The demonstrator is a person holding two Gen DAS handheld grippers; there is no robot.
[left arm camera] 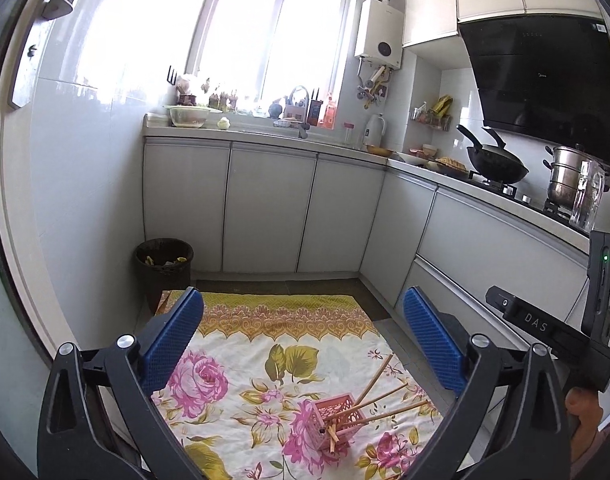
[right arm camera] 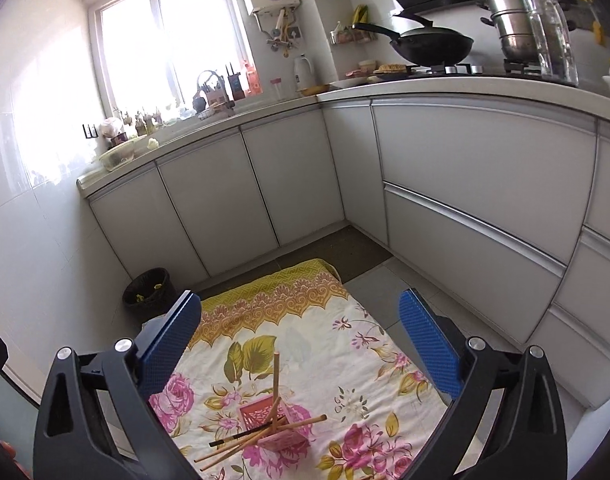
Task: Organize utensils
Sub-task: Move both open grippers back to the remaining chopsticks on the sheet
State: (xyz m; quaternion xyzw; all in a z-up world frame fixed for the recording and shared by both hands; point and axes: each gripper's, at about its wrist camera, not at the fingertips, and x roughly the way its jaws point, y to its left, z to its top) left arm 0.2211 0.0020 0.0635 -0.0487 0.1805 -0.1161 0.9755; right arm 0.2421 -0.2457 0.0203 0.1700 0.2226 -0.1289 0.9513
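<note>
A floral cloth [left arm camera: 265, 360] covers the floor near a dark bin [left arm camera: 163, 268].

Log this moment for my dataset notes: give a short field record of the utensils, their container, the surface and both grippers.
container: pink perforated plastic holder, on the cloth
utensils: brown wooden chopsticks, sticking out of the holder at scattered angles
surface: floral-print cloth spread on the kitchen floor
left gripper: open, empty, above the cloth
right gripper: open, empty, above the cloth

Left gripper [left arm camera: 303, 336], right gripper [right arm camera: 301, 338]: black frames, silver screws, blue textured pads, "DAS" marking.
</note>
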